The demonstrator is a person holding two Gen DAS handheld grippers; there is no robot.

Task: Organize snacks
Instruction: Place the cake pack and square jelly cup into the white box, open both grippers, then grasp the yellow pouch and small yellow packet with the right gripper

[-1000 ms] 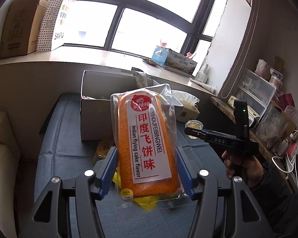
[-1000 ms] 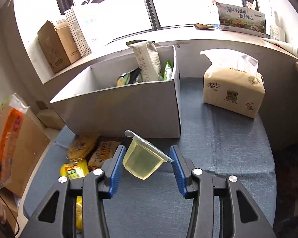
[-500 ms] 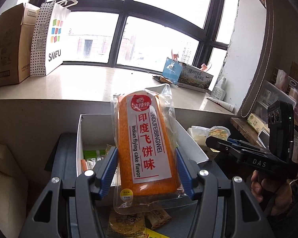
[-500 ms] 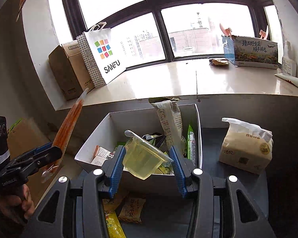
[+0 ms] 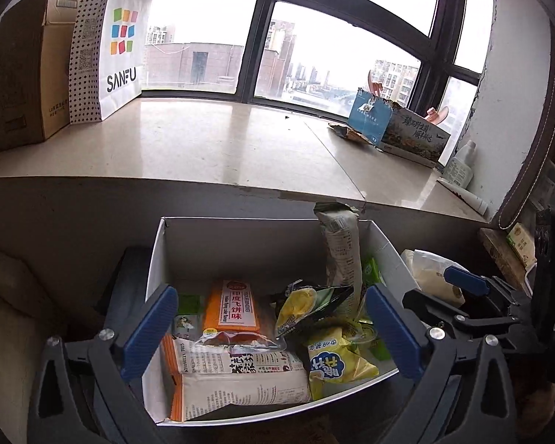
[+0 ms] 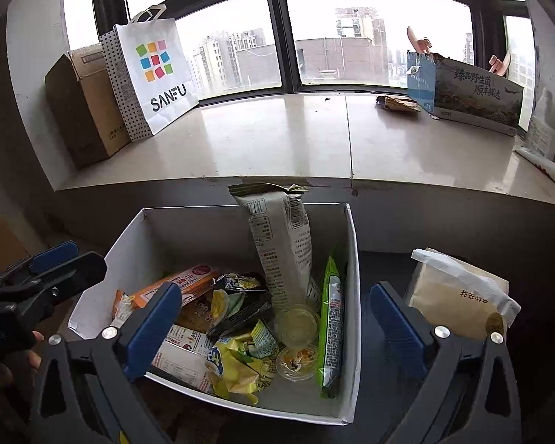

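Left gripper [image 5: 273,329] wide open, nothing between the blue pads; jaws have just been opening. Right gripper [image 6: 277,329] likewise spread and empty, also just opened. Both hang above the white box [image 6: 353,259].

Orange cake packet [image 5: 233,310] now lies flat inside the box, left half, long axis running away from the camera, label up, resting partly on a white rice-cracker pack [image 5: 240,373]. A second ago it stood upright clamped in the left jaws.

Clear jelly cup [image 6: 298,320] sits in the box at the foot of the tall beige bag [image 6: 281,244], mouth facing up; earlier it was pinched in the right gripper.

Beyond: tissue pack [image 6: 458,292] right of box, SANFU bag [image 6: 159,70] on the windowsill.
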